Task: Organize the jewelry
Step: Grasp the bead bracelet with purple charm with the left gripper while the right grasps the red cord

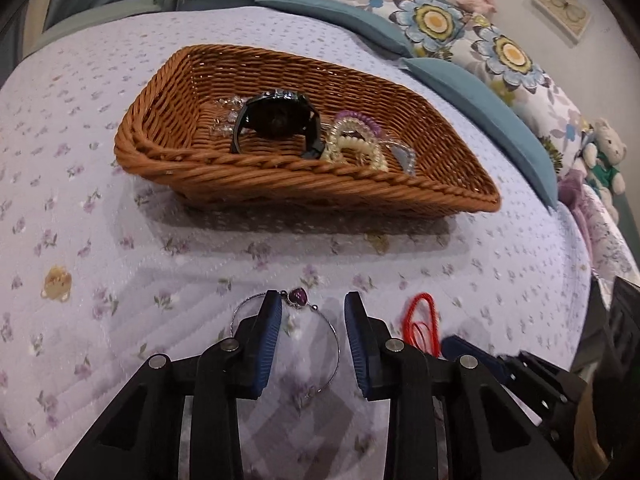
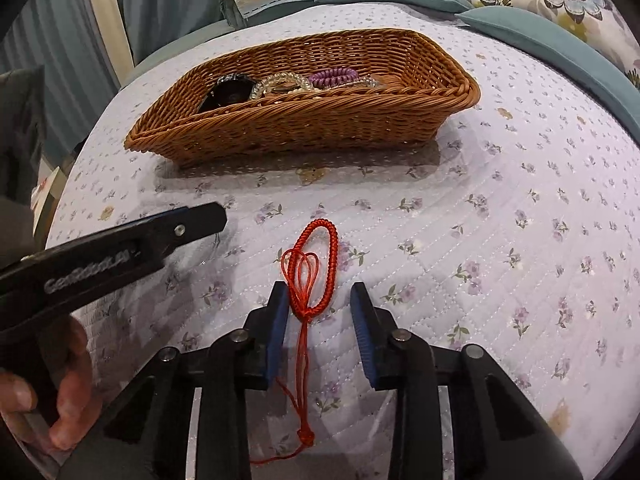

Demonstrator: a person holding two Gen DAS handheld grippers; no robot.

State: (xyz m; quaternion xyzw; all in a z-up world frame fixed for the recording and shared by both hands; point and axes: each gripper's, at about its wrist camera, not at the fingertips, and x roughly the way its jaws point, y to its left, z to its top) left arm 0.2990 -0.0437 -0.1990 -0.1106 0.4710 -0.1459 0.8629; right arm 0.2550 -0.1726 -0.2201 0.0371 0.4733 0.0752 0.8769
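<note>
A brown wicker basket [image 1: 224,168] sits on the floral quilt and also shows in the right wrist view [image 2: 304,128]. It holds a black watch [image 1: 276,120], coil hair ties [image 1: 356,140] and clear beads. My left gripper [image 1: 312,300] is open, its fingers either side of a thin silver bangle [image 1: 334,340] with a purple heart stone [image 1: 298,298] lying on the quilt. My right gripper [image 2: 320,290] is open around a red braided cord bracelet [image 2: 312,264] on the quilt. The cord also shows in the left wrist view [image 1: 420,320].
The left gripper's body [image 2: 120,248] and the holding hand [image 2: 60,392] reach in from the left of the right wrist view. Pillows [image 1: 460,32] and plush toys [image 1: 604,152] line the far and right edges of the bed.
</note>
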